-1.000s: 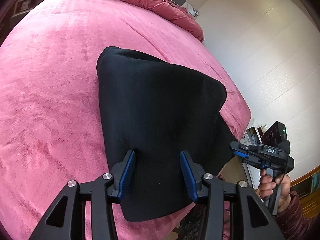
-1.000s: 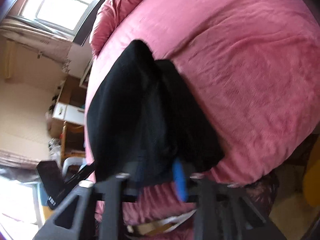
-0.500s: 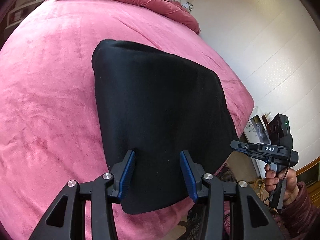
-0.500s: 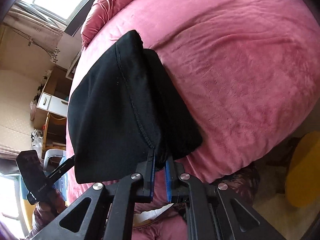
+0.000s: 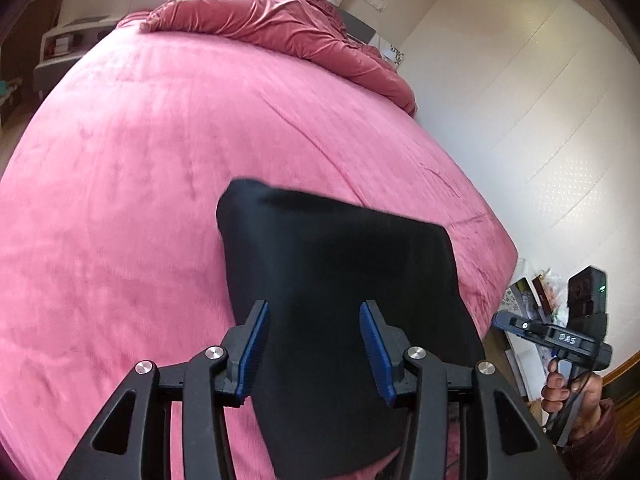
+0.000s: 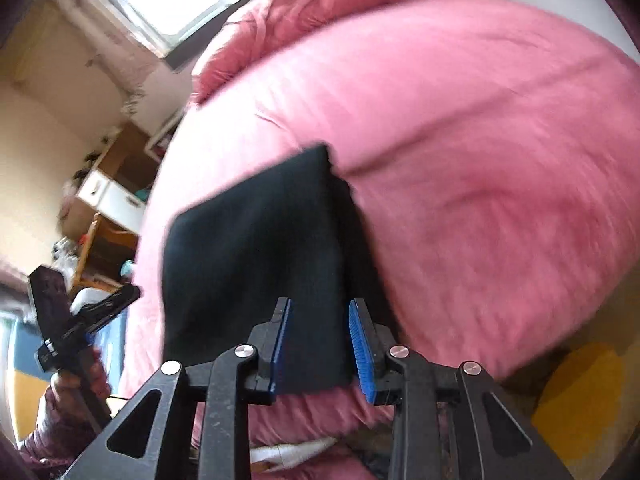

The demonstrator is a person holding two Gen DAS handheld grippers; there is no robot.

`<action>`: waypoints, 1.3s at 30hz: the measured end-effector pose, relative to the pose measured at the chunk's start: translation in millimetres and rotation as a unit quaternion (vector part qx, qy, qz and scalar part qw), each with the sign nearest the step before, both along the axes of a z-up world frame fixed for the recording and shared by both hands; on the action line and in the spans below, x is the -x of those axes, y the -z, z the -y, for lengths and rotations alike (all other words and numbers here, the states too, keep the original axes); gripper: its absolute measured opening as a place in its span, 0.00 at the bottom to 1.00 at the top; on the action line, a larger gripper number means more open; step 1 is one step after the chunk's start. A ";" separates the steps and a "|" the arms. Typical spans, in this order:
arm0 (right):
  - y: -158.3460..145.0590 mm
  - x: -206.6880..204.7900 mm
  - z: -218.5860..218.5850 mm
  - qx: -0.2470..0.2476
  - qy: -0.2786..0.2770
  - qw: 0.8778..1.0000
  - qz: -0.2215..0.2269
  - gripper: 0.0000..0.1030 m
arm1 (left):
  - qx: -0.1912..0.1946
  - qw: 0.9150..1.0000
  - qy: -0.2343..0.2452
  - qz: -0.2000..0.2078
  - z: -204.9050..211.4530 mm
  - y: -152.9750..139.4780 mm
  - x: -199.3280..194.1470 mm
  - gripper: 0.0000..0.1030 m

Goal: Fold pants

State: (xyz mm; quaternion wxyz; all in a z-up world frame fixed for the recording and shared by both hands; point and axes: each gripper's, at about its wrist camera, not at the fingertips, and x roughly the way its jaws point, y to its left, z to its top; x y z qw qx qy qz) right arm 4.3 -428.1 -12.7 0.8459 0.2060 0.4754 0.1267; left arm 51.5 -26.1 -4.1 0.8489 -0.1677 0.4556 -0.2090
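The black pants (image 5: 340, 280) lie folded into a compact rectangle on the pink bed (image 5: 160, 160), near its front edge. My left gripper (image 5: 314, 350) is open, its blue-padded fingers apart above the near end of the pants, holding nothing. My right gripper (image 6: 320, 346) is open too, its jaws apart over the near edge of the pants (image 6: 256, 248). The right gripper also shows in the left wrist view (image 5: 556, 336), off the bed's corner. The left gripper shows in the right wrist view (image 6: 80, 312).
A crumpled pink duvet (image 5: 280, 20) lies at the head of the bed. A white wall (image 5: 520, 120) stands to the right, with clutter on the floor (image 5: 528, 296) by the bed's corner. A wooden desk and white drawers (image 6: 108, 200) stand at the left. A yellow object (image 6: 580, 400) sits on the floor.
My right gripper was shut on the pants' edge; it has opened and let go. Both grippers have drawn back from the pants, which now lie flat on the bed.
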 end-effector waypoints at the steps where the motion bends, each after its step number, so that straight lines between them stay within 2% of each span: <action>1: -2.0 -6.2 -5.2 0.002 -0.006 1.000 0.004 0.30 | -0.006 1.000 -0.001 0.002 3.8 -2.0 -6.2 0.46; 4: -3.7 -35.4 -26.3 -0.001 -0.021 1.000 0.011 0.30 | -0.011 1.000 0.001 0.004 14.0 -4.6 -19.8 0.46; 7: 0.7 -60.5 -46.1 0.025 -0.032 0.999 0.009 0.36 | -0.028 1.000 0.007 -0.001 26.8 -1.5 -31.0 0.46; 10: 7.7 -74.5 -56.2 0.031 -0.040 0.999 0.001 0.36 | -0.039 0.999 0.007 -0.014 35.7 7.1 -42.0 0.46; 14: 24.3 -87.5 -60.0 0.067 -0.042 0.997 -0.021 0.36 | -0.068 0.997 0.000 -0.033 45.2 22.0 -49.4 0.46; 16: 37.5 -90.7 -61.3 0.087 -0.042 0.995 -0.034 0.32 | -0.073 0.996 -0.006 -0.048 48.8 32.5 -54.5 0.46; 18: 43.2 -91.6 -67.5 0.113 -0.045 0.992 -0.035 0.23 | -0.078 0.995 -0.014 -0.058 52.0 42.8 -57.9 0.46; 23: 46.5 -90.7 -73.0 0.132 -0.048 0.990 -0.020 0.23 | -0.100 0.994 -0.017 -0.036 61.0 42.7 -51.5 0.46; 25: 42.8 -83.3 -69.1 0.114 -0.050 0.992 -0.004 0.27 | -0.089 0.995 -0.027 -0.021 52.7 35.5 -45.9 0.50; 26: 38.5 -75.9 -64.3 0.103 -0.049 0.993 0.004 0.34 | -0.074 0.997 -0.035 -0.007 44.7 28.8 -39.0 0.56; 27: 35.1 -70.0 -61.9 0.094 -0.055 0.994 0.013 0.54 | -0.062 0.997 -0.041 0.003 35.6 23.7 -32.2 0.71; 28: 32.5 -64.0 -60.1 0.094 -0.058 0.994 0.019 0.66 | -0.053 0.998 -0.044 0.008 29.7 21.9 -28.9 0.81; 29: 32.0 -58.8 -56.9 0.102 -0.054 0.993 0.023 0.79 | -0.039 0.998 -0.046 0.010 20.8 22.7 -24.5 0.82; 31: 34.8 -51.1 -47.4 0.102 -0.046 0.994 0.018 0.78 | -0.034 0.998 -0.051 -0.008 10.2 32.5 -22.3 0.82; 34: 48.7 -46.6 -30.1 0.080 -0.038 0.996 -0.014 0.78 | -0.008 0.998 -0.048 -0.044 -3.2 55.1 -19.7 0.82; 36: 61.4 -47.7 -21.1 0.050 -0.042 0.997 -0.040 0.78 | 0.028 0.996 -0.035 -0.072 -5.8 67.8 -21.9 0.82; 39: 77.9 -54.6 -11.8 -0.002 -0.059 0.996 -0.062 0.78 | 0.059 0.994 -0.008 -0.092 0.8 81.9 -28.5 0.80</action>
